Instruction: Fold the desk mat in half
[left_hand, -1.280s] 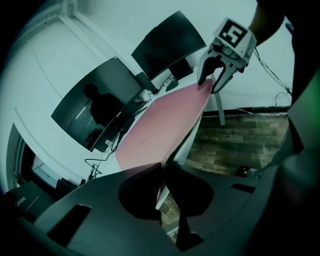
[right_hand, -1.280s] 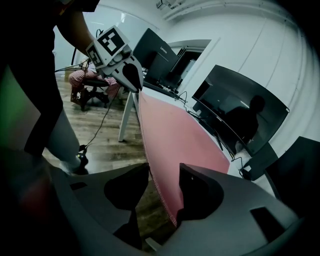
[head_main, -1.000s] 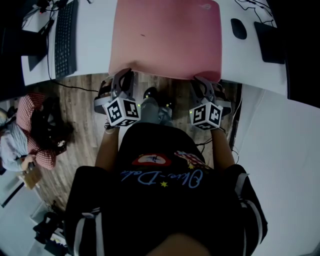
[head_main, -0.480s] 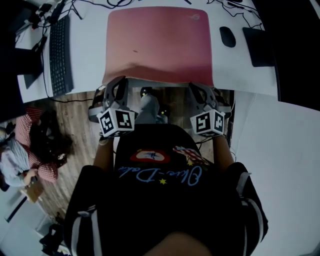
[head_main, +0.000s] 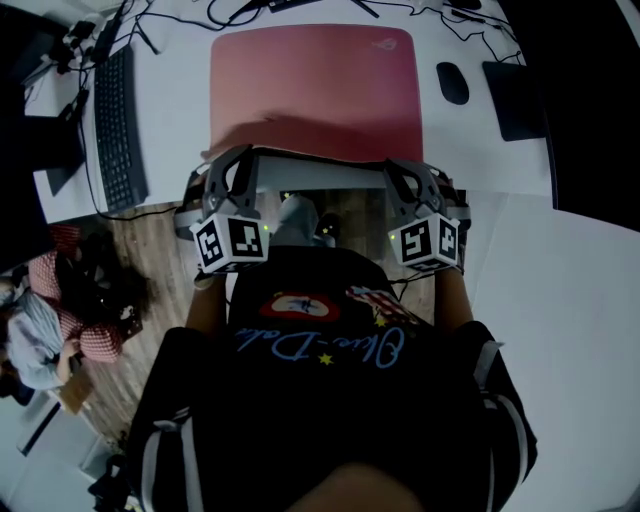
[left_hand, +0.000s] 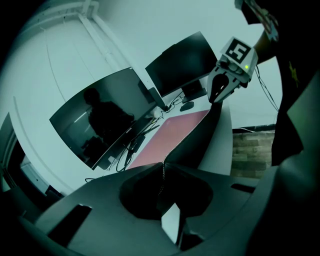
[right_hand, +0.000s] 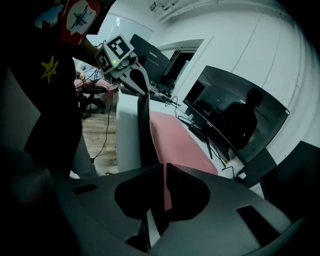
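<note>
At the far left of the white desk (head_main: 175, 120), a black keyboard (head_main: 115, 110) is being left untouched, well apart from the action.

Next, the left gripper (head_main: 232, 160) is being held at the near left corner of the desk mat (head_main: 315, 80). In the left gripper view its jaws are being pressed together on the thin edge of the mat, which is pinched in the slit between them.

The mat is lying in the middle of the desk, pink on top, with a small mark at its far right corner. Its far part is being kept flat on the desk, while its near edge is being held up off the surface between the two grippers. A shadow is being cast beneath the raised strip. From the gripper views the raised edge is being shown from beneath as a dark band (left_hand: 197, 137), with the pink top stretching away toward the monitors (left_hand: 100, 117).

The right gripper (head_main: 402, 168) is being held at the near right corner, its jaws clamped together on the mat's edge (right_hand: 166, 192).

To the right, a black mouse (head_main: 452, 82) and a dark flat pad (head_main: 512, 98) are lying on the desk.
</note>
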